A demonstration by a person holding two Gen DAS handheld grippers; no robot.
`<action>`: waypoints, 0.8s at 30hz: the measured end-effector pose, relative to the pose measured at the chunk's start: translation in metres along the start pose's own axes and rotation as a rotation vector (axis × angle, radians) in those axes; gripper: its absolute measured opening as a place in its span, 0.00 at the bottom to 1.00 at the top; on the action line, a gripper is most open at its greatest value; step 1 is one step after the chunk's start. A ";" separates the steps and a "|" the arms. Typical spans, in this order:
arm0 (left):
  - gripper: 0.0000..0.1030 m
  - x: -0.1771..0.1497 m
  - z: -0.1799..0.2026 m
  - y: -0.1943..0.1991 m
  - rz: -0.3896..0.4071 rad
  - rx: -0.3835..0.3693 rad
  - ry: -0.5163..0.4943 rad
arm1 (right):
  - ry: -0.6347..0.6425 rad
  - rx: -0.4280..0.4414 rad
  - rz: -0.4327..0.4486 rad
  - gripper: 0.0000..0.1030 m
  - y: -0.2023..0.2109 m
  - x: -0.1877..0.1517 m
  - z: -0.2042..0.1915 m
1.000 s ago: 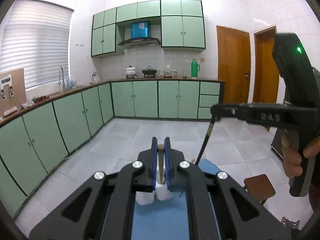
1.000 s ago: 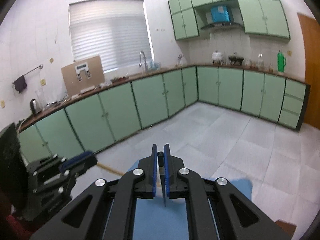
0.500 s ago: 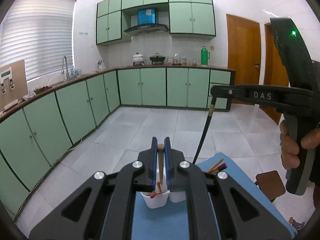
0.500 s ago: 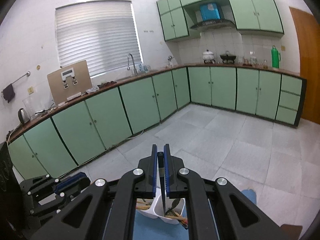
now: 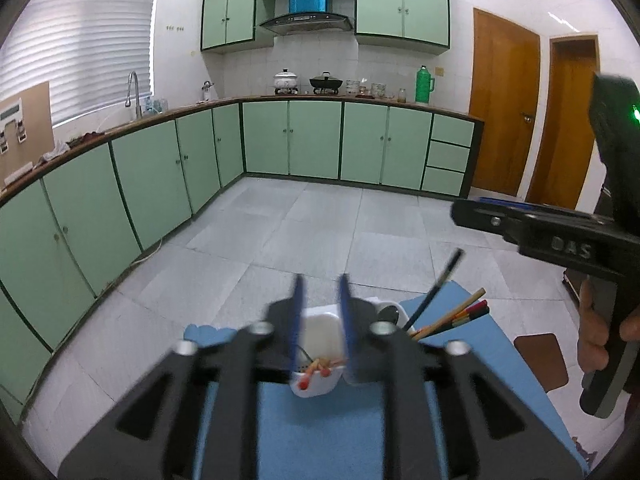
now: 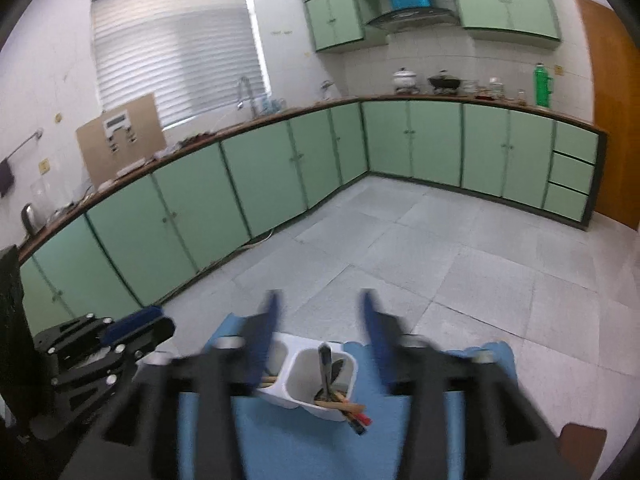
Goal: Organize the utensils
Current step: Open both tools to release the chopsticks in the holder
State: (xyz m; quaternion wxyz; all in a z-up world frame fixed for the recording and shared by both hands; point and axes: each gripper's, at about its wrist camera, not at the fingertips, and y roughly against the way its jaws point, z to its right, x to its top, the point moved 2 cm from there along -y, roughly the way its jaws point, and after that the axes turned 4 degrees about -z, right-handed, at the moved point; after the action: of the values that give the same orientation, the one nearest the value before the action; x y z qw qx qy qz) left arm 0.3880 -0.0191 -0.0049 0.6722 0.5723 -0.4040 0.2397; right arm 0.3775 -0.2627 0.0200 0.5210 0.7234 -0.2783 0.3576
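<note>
Utensils [image 6: 340, 402] fill the white holder [image 6: 316, 376] on blue mat [image 6: 304, 448], both grippers [image 5: 320, 320] [image 6: 320, 328] spread wide, empty.

White utensil holder [image 6: 316, 380], blue mat [image 5: 320, 432], mint-green cabinets [image 5: 312, 140], blue-padded black tongs [image 5: 320, 316].

We see a table covered with a blue cloth [image 5: 320, 432], standing on the grey tiled floor [image 5: 320, 232]. On the cloth, toward 12 o'clock, stands a white utensil holder [image 6: 308, 384] with utensils in its compartments.
</note>
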 end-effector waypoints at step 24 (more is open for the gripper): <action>0.90 -0.129 0.015 0.095 -0.042 0.079 0.122 | -0.128 -0.156 -0.047 0.94 0.105 -0.162 0.034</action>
State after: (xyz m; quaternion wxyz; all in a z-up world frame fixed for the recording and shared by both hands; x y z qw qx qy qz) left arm 0.2376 0.0059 -0.0557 0.6773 0.5911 -0.3405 0.2754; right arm 0.2084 -0.3220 -0.0589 0.5651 0.7084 -0.3207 0.2757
